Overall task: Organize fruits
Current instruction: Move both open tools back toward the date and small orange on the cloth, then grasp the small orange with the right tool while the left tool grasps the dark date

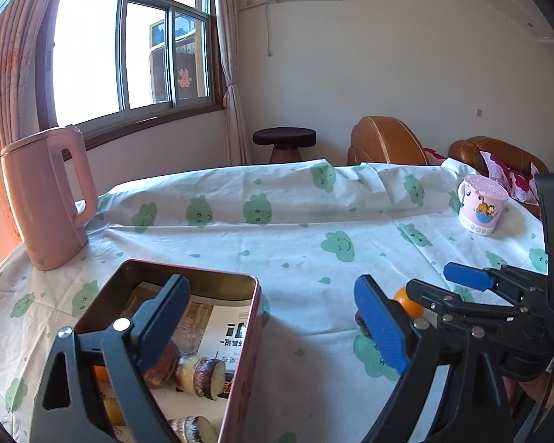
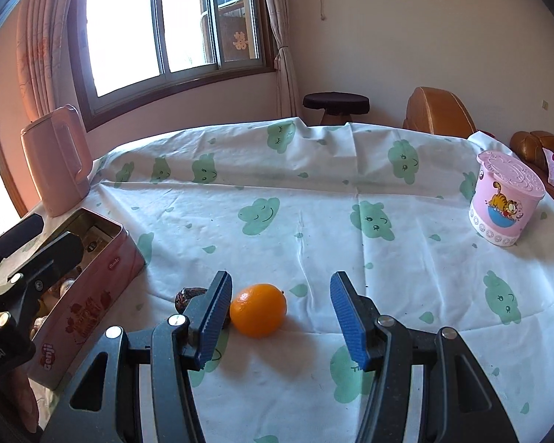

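1. Orange (image 2: 258, 310) lies on the clouded tablecloth (image 2: 314, 229), just ahead of the right gripper (image 2: 279, 319); its jaws stand apart, empty.
2. Dark fruit (image 2: 188, 297) sits beside it, mostly hidden behind the left finger.
3. Left gripper (image 1: 273, 326) gapes wide, holding nothing, over the pink tin's (image 1: 240, 361) edge.
4. Tin contents partly blocked; sugarcane-like pieces (image 1: 201, 373) show.
5. Pink kettle (image 1: 46, 199) far left, cartoon cup (image 2: 506, 203) far right.

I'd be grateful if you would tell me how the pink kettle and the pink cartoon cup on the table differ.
The pink kettle is plain, while the pink cartoon cup carries a tiger picture and a ring pattern at its base. The kettle is tall and narrow with a large side handle; the cup is short and wide. The kettle stands at the window side beside the tin; the cup stands alone at the far right. Both are pink, upright and lidded on the tablecloth.
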Demonstrator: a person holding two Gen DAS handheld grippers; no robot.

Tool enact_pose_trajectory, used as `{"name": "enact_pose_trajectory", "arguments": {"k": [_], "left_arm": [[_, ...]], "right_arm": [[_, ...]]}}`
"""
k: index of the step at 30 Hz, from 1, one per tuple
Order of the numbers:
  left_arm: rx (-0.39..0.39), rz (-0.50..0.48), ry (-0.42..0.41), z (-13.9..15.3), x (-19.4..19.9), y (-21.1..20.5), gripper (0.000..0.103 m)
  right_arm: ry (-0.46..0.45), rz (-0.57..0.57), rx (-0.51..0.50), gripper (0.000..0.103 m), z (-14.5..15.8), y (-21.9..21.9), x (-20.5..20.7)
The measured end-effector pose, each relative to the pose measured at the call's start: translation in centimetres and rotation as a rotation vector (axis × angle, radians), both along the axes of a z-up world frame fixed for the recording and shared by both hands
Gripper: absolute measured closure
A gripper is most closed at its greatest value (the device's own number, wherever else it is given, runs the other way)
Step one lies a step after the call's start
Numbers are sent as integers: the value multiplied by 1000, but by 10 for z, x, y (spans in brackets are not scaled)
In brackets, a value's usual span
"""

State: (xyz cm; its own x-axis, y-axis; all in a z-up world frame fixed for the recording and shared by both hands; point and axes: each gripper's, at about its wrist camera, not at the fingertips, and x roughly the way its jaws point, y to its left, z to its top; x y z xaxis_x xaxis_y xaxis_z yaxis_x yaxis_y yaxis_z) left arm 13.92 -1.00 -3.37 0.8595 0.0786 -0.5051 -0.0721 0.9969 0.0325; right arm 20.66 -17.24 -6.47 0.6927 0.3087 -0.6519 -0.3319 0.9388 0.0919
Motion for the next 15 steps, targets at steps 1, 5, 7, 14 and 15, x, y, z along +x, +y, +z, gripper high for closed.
{"name": "enact_pose_trajectory", "arguments": {"k": [1, 5, 7, 14, 15], "left_arm": [[4, -1, 0, -1, 0, -1, 10], [12, 3, 6, -4, 3, -3, 10], [17, -2, 9, -5, 3, -4, 10], [39, -36, 25, -9, 6, -15, 10], [42, -42, 26, -10, 7, -18, 10]], "right_arm": [[8, 8, 2, 46, -3, 2, 1], [56, 29, -15, 46, -12, 9, 8], [75, 37, -13, 46, -14, 11, 10], [127, 54, 31, 63, -19, 6, 14], [120, 58, 39, 63, -18, 5, 11]]}}
